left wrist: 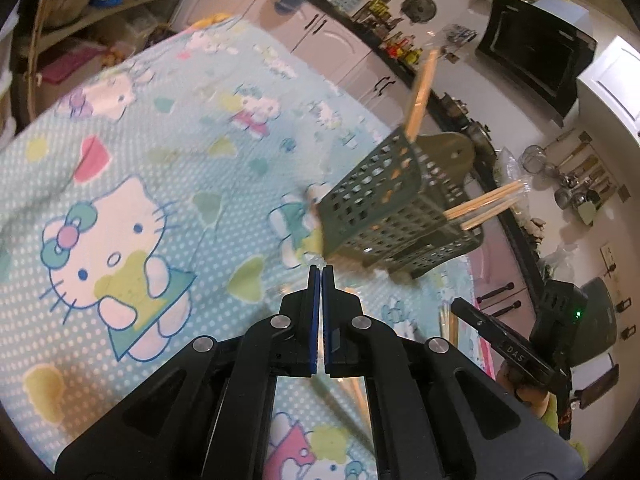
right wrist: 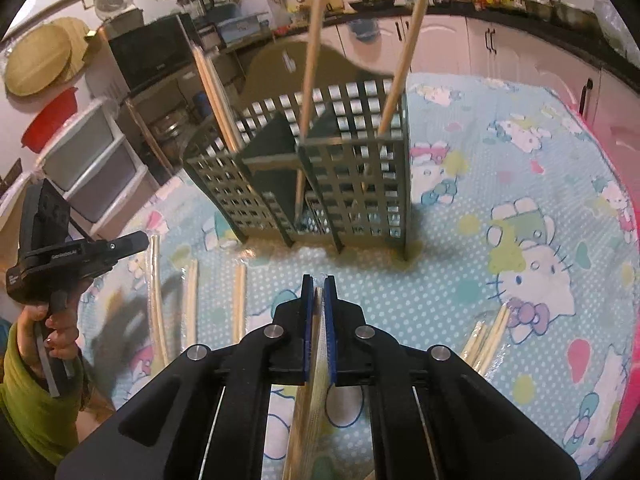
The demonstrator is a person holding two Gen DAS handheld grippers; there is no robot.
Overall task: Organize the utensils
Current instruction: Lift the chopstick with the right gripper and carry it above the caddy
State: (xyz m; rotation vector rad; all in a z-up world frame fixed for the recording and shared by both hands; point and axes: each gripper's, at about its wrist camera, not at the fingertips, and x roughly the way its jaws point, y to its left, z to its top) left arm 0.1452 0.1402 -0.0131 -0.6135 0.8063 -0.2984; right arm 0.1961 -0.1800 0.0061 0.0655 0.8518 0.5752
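The right gripper [right wrist: 319, 280] is clamped on a clear-wrapped pair of chopsticks [right wrist: 316, 360], the packet running back between its blue pads [right wrist: 307, 320] toward the camera. The left gripper [left wrist: 321, 269] has its jaws pressed together with nothing between them, hovering above the cartoon-cat tablecloth [left wrist: 132, 152].

Just ahead of both stands a green perforated utensil holder [right wrist: 320, 176], upright on the cloth and divided into compartments. Bare wooden chopsticks [right wrist: 402, 60] lean out of its right-hand section, another stick [right wrist: 312, 52] rises from the middle, and a wrapped pair [right wrist: 216, 100] leans at its left side; which compartment holds that pair is hard to tell.

More wrapped chopstick packets [right wrist: 192, 300] lie flat on the cloth left of the right gripper, and a further bundle [right wrist: 488, 336] lies to its right. A hand [right wrist: 56, 332] in a green sleeve [right wrist: 36, 408] grips the left tool's handle. Kitchen cabinets [right wrist: 500, 52] and a cluttered counter [right wrist: 480, 4] line the background.
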